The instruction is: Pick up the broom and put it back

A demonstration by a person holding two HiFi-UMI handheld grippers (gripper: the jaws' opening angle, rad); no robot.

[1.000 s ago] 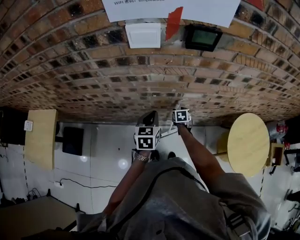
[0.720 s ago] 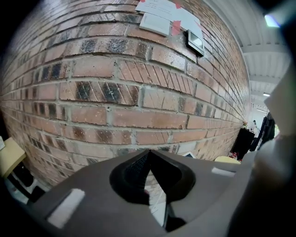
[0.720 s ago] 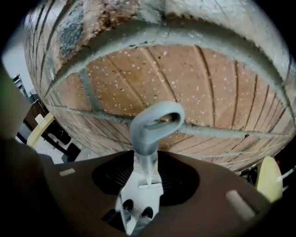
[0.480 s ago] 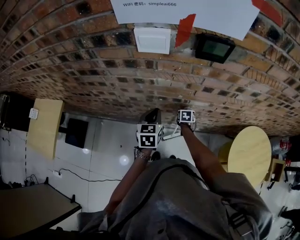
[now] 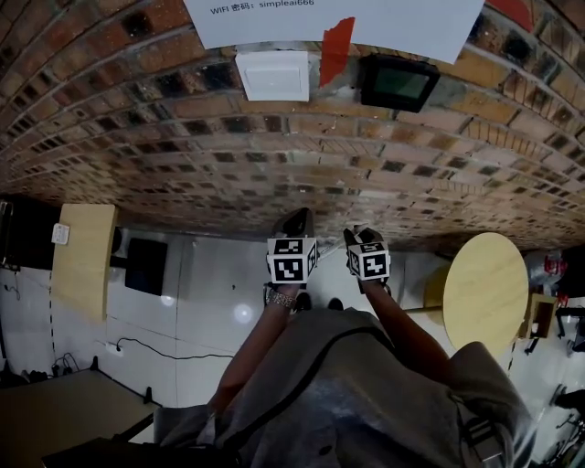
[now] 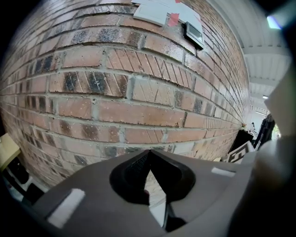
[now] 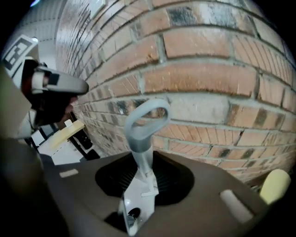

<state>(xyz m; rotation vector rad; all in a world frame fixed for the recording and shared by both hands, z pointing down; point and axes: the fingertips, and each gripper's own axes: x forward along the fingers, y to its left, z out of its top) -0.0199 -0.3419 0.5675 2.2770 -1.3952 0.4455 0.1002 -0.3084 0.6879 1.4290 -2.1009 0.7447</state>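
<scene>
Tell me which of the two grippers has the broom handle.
The right gripper: the grey looped broom handle stands clamped between its jaws. The left gripper has jaws meeting on nothing.

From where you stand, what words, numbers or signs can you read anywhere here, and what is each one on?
"WIFI 密码: simpleai666": on the white paper sheet stuck on the brick wall.
Dark screen on the wall: nothing readable.
White tag on the wooden board: too small to read.
Marker cubes: black-and-white square patterns only, no letters.
</scene>
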